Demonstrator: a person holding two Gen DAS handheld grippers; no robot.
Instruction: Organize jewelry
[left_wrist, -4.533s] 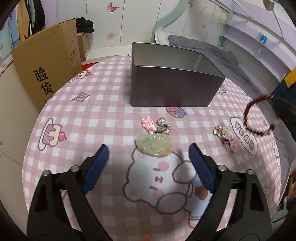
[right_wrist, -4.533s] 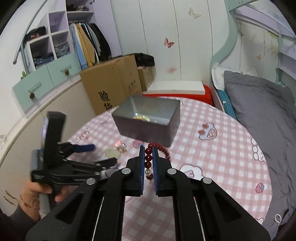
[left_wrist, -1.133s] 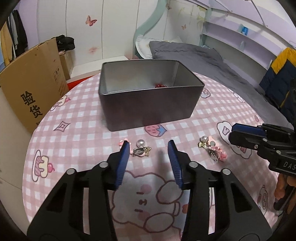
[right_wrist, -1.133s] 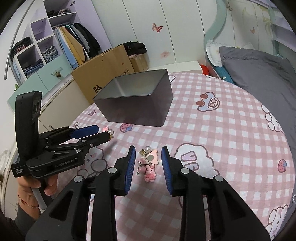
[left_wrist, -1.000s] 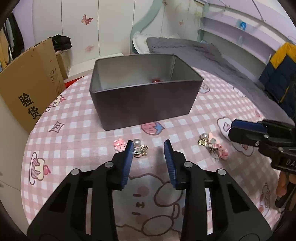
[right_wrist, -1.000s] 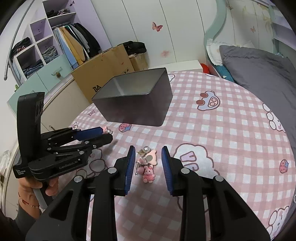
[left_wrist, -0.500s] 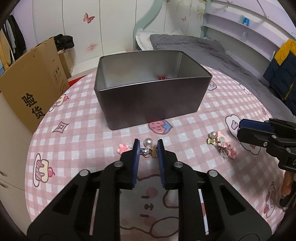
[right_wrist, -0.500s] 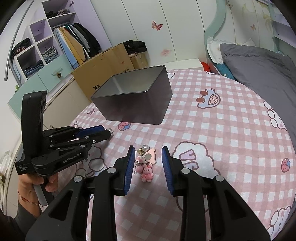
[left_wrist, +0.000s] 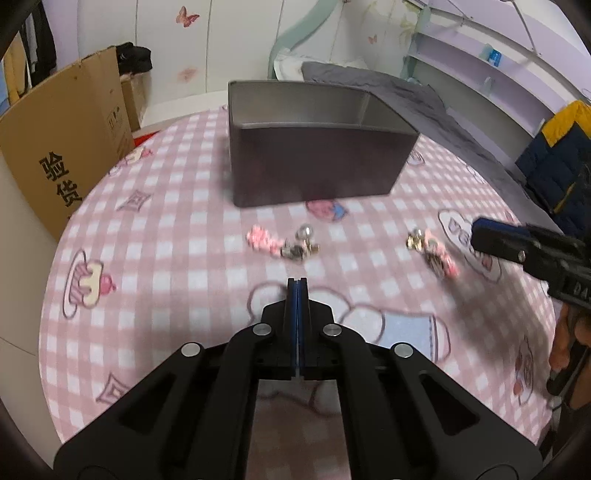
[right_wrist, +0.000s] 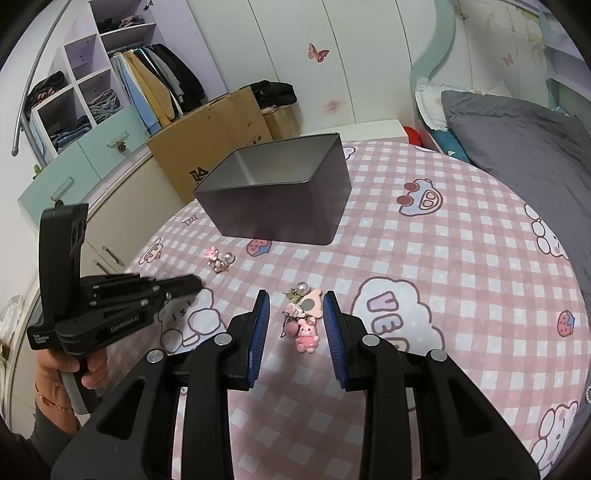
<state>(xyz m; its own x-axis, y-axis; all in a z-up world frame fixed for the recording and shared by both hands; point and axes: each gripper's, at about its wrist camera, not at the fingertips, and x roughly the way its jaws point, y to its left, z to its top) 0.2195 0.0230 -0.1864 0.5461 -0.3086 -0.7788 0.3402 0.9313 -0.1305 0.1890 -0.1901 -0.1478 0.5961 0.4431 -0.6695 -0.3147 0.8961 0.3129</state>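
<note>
The left gripper is closed on nothing, with the pearl charm lying on the tablecloth just beyond its tips. The right gripper is open, its fingers on either side of the pink bear charm, near the tin box

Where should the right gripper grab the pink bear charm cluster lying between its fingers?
Probably from straight above, closing the right gripper across the middle of the pink bear charm cluster, where the pink tag and the bear meet. The cluster lies flat and runs lengthwise between the open fingers, so they already straddle its narrow width. The pearl end is thin and may slip out.
</note>
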